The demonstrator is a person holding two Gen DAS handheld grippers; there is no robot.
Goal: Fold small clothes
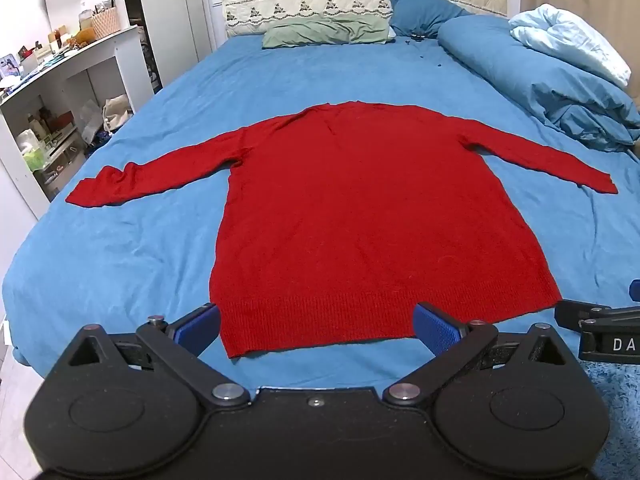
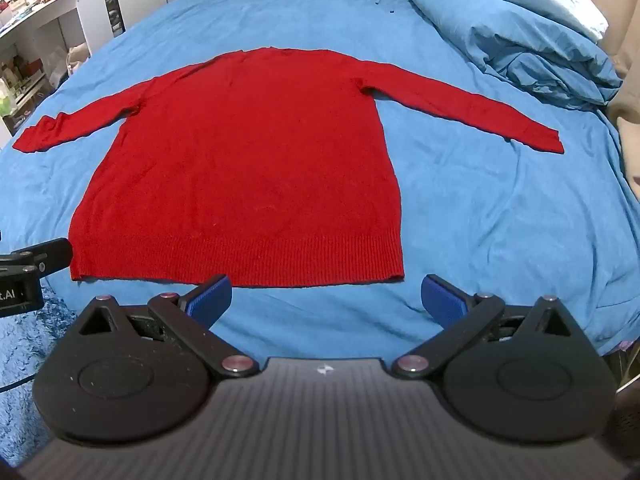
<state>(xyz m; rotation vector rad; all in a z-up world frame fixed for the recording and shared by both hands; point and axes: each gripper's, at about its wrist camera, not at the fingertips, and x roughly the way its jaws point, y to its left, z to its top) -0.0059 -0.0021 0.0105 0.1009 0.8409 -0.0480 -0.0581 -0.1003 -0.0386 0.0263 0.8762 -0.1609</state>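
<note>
A red long-sleeved sweater (image 1: 360,216) lies flat on the blue bed sheet (image 1: 120,256), hem toward me, both sleeves spread out to the sides. It also shows in the right wrist view (image 2: 248,160). My left gripper (image 1: 316,326) is open and empty, its blue pads (image 1: 198,328) level with the hem near its left corner. My right gripper (image 2: 326,300) is open and empty, just short of the hem near its right corner. Each gripper's black edge shows in the other's view, the right one (image 1: 600,328) and the left one (image 2: 28,264).
A bunched blue duvet (image 1: 540,80) with a pale blue cover lies at the bed's right side. A green pillow (image 1: 324,32) and a blue pillow (image 1: 424,10) lie at the headboard. White shelves (image 1: 60,92) full of small items stand to the left. A blue rug (image 2: 24,344) lies below.
</note>
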